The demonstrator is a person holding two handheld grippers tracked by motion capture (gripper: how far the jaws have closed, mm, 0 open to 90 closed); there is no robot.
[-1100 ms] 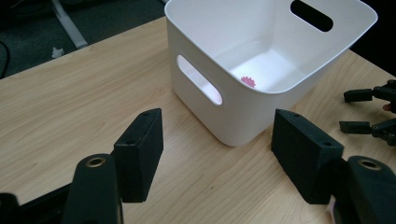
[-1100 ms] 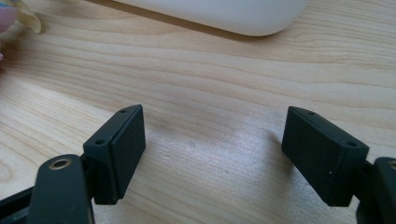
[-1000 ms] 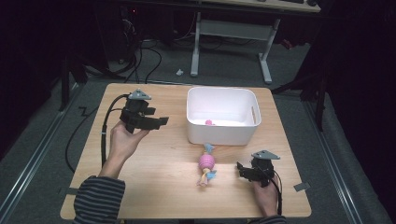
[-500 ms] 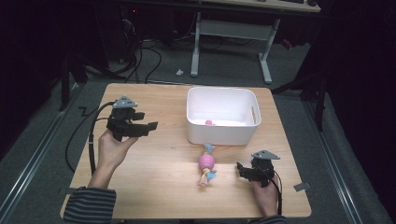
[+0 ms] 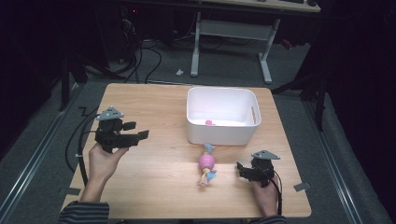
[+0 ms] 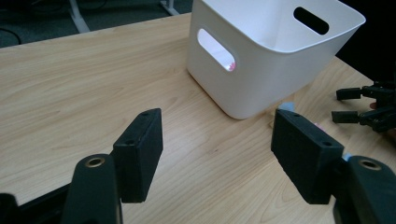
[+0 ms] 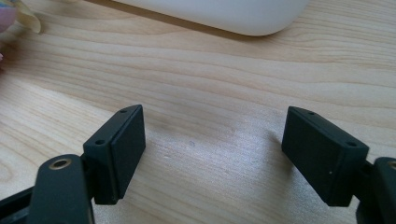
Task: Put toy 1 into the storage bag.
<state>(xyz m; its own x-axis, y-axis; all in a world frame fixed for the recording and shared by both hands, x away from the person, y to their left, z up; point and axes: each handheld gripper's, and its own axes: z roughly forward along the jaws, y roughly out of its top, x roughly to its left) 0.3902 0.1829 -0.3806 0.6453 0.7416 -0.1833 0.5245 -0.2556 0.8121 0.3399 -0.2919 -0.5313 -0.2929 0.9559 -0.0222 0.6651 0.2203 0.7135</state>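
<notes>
On the wooden table (image 5: 154,182) a pink and blue toy (image 5: 207,163) lies on the bare wood just in front of the white plastic bin (image 5: 223,130), its upper end close to the bin's near wall. A small pink object (image 5: 209,122) rests on the bin's floor, and it also shows through the handle slot in the left gripper view.

The right gripper (image 5: 242,169) sits low on the table to the right of the toy, near it but apart; its jaws stand wide with only wood grain between them. The left gripper (image 5: 140,136) is held above the left side of the table, well apart from the toy and pointing toward the bin. Its jaws are also parted wide and hold nothing.
</notes>
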